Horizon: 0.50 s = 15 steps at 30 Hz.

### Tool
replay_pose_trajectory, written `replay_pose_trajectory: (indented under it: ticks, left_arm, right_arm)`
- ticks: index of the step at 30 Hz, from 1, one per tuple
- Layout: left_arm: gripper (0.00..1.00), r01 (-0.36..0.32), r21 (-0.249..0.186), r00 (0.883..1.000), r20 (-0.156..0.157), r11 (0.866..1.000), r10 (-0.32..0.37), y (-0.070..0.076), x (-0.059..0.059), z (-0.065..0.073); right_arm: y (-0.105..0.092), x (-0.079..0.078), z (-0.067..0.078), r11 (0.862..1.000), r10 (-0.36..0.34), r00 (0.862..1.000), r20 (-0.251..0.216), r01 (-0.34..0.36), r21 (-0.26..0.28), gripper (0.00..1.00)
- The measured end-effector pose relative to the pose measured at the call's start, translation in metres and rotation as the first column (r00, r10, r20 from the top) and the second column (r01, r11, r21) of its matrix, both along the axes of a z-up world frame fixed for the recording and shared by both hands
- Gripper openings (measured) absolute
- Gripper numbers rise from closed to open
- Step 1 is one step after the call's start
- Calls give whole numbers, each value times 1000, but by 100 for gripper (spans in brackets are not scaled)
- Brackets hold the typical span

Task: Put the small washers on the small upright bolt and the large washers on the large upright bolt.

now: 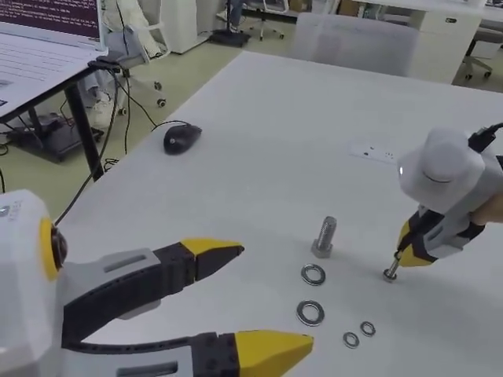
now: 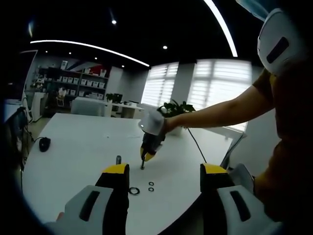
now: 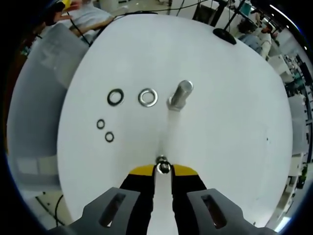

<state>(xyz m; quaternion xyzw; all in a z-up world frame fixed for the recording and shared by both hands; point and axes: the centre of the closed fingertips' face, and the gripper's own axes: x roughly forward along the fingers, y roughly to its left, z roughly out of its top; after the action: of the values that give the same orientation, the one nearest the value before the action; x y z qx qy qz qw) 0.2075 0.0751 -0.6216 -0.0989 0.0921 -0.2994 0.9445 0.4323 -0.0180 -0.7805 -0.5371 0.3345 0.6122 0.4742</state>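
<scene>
The large bolt (image 1: 324, 236) (image 3: 180, 95) (image 2: 118, 159) stands upright on the white table (image 1: 259, 141). Two large washers (image 1: 313, 274) (image 1: 310, 312) (image 3: 147, 97) (image 3: 115, 97) lie flat just in front of it. Two small washers (image 1: 350, 339) (image 1: 367, 328) (image 3: 100, 124) (image 3: 109, 136) lie side by side nearer the table's front edge. My right gripper (image 1: 395, 263) (image 3: 163, 169) (image 2: 145, 157) points down with its yellow tips shut on the small bolt (image 1: 391, 272) (image 3: 163, 166), which stands on the table right of the large bolt. My left gripper (image 1: 271, 298) (image 2: 165, 171) hovers open and holds nothing, left of the washers.
A black mouse (image 1: 181, 137) lies at the table's left side, and a white socket strip (image 1: 373, 151) farther back on the right. A desk with a screen (image 1: 47, 47) stands beyond the left edge, with cables hanging. A person's arm (image 2: 215, 110) reaches over the table.
</scene>
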Motion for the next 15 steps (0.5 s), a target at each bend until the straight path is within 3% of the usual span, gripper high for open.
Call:
replay_pose_trajectory:
  ticks: [15]
  left_arm:
    - [58,-4,1,1000,-15,1000,4,4,2,-4]
  right_arm:
    - [1,4,-26,1000,10,1000,-10,-10,-9,13]
